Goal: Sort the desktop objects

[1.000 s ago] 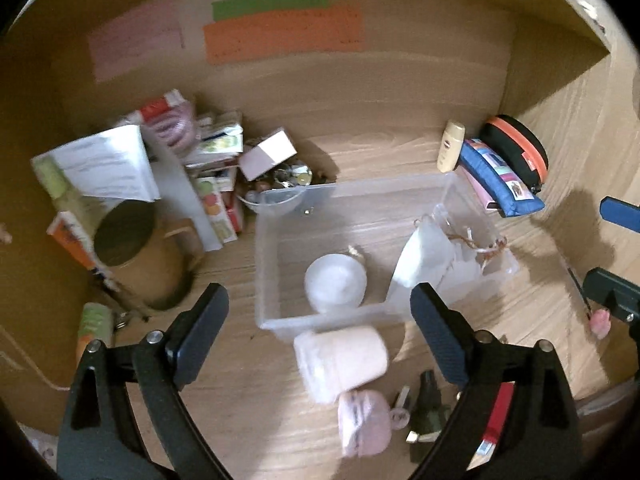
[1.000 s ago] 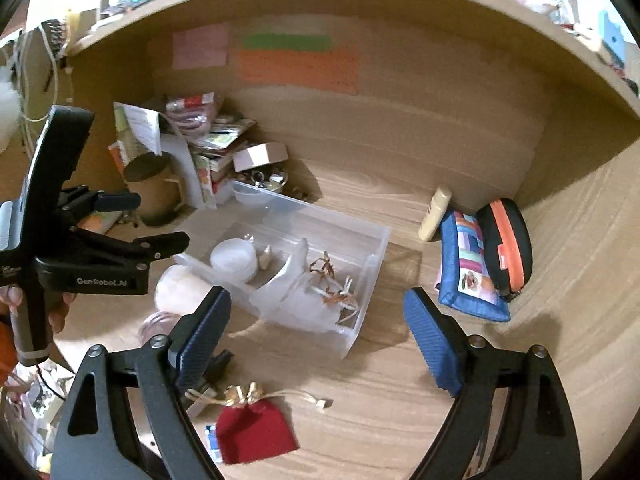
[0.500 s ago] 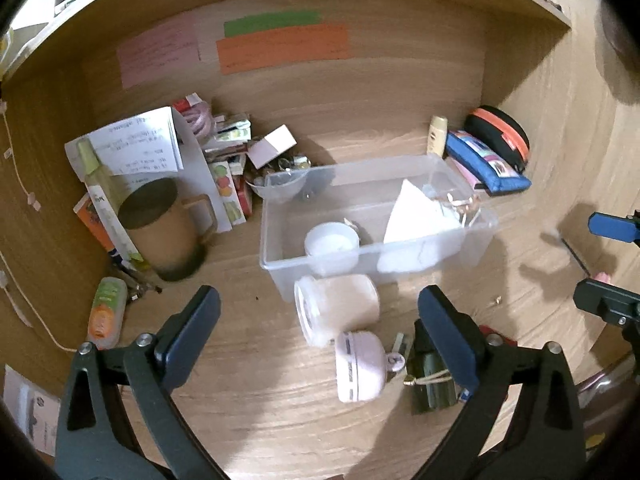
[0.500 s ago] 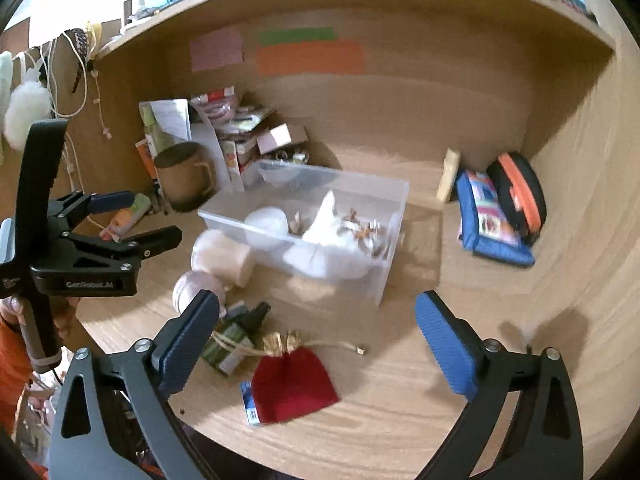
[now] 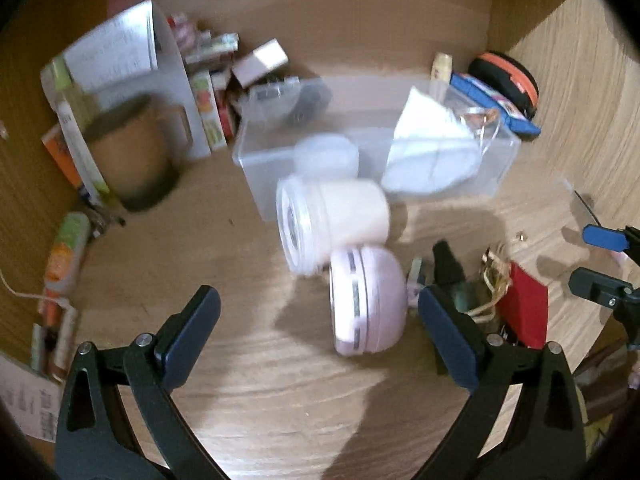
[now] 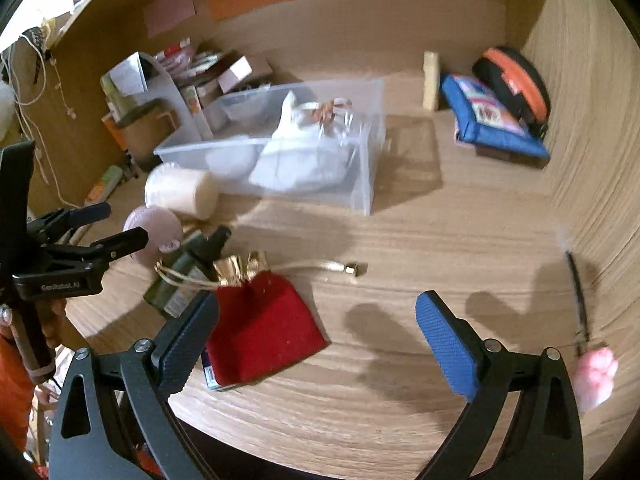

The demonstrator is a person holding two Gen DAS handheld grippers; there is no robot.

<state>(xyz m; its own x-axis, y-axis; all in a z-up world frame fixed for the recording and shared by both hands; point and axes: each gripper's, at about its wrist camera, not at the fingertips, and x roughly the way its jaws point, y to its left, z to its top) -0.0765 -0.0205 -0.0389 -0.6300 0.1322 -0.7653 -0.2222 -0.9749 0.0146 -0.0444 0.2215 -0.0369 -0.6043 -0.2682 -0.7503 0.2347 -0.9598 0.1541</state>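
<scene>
Two grippers were up over the wooden desk [image 6: 400, 240], both with jaws spread wide and nothing between them. The left gripper [image 5: 319, 326] hung low; just past its right finger, at about 1 o'clock, lay a pink round case [image 5: 366, 298] on its side, touching the cream jar [image 5: 332, 222] that lay tipped over behind it at 12 o'clock. The jar rested against the front wall of the clear plastic bin [image 5: 496, 160], which held a white lidded pot [image 5: 326, 156] and a white drawstring pouch [image 5: 430, 152]. At 10 o'clock stood a brown mug [image 5: 128, 156]; this view was blurred. The right gripper [image 6: 318, 326] hovered above a red pouch [image 6: 260, 332] with a gold tie, its left finger partly covering the pouch's near corner. A dark green bottle [image 6: 180, 276] lay beside the pouch at 10 o'clock. At 2 o'clock, near the back corner, sat a blue zip pouch [image 6: 492, 124] and, just behind it, a black-and-orange case [image 6: 516, 80]. A thin black stick with a pink tip [image 6: 596, 376] lay at 3 o'clock.
</scene>
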